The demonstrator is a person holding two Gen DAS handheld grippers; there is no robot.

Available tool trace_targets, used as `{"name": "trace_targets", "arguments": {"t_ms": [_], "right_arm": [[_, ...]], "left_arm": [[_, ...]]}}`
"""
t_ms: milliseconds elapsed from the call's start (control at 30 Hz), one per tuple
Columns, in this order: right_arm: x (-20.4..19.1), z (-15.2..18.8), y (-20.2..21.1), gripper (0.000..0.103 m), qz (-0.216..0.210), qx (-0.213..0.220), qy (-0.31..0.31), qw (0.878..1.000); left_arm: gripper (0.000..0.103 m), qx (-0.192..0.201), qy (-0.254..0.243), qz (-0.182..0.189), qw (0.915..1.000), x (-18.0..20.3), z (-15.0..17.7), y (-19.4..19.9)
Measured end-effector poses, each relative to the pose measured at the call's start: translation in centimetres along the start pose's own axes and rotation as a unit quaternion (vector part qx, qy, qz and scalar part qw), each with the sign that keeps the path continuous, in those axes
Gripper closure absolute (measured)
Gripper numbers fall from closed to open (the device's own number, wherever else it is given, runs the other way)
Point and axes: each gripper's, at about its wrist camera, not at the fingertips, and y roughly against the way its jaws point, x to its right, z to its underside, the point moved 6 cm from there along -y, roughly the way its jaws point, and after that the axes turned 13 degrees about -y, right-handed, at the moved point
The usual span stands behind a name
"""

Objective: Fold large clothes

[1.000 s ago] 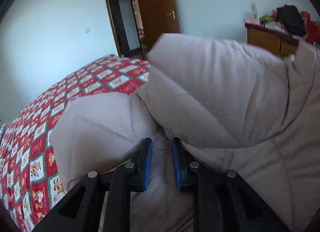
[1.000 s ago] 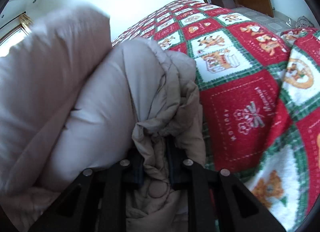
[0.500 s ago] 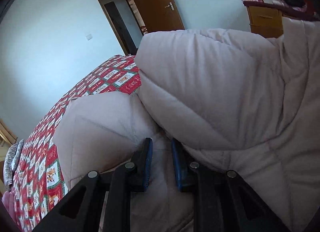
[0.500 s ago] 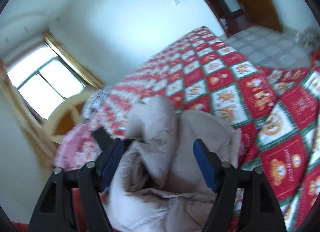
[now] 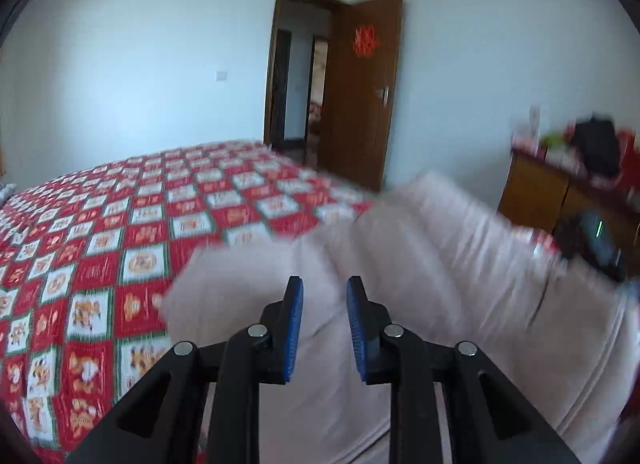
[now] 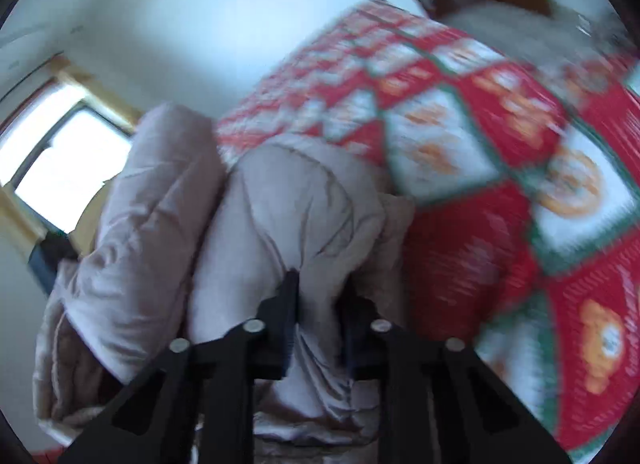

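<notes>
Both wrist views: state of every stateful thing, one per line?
padded coat: bunched in thick folds on the bed, not flat.
left gripper: jaws opening, nothing between the fingers, coat beyond them.
right gripper: jaws closing, a fold of coat pinched between the fingers.
door: open.
bedspread: spread over the bed.
dresser: top cluttered, drawers look shut.
</notes>
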Motion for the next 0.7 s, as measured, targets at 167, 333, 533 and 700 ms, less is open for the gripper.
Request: {"name": "trace_targets", "arguments": {"t_ms": [167,333,533,700], "right_arm": [[0.3,1.4,-6.1,0.083,-0.017,-0.052,-0.016,0.998],[2.5,1.3,-6.6,0.091,-0.026,-0.044,-0.054,0.997],[4.2,1.0,-7.6,0.096,-0.043,-0.057,-0.1,0.992],[5.0,0.6,-7.8,0.098,-0.045,-0.054,-0.11,0.991]], "left_arm": [[0.059,-0.026,-0.035,0.031,0.9985,2.6,-2.6,-3.9],[0.059,-0.054,-0.079,0.087,0.9916,8.6,-2.7,-6.6],[0.058,-0.121,-0.151,0.079,0.9779,13.7,0.4,-10.2],[0.057,-0.145,-0.104,0.108,0.978,13.2,1.8,-12.0]]}}
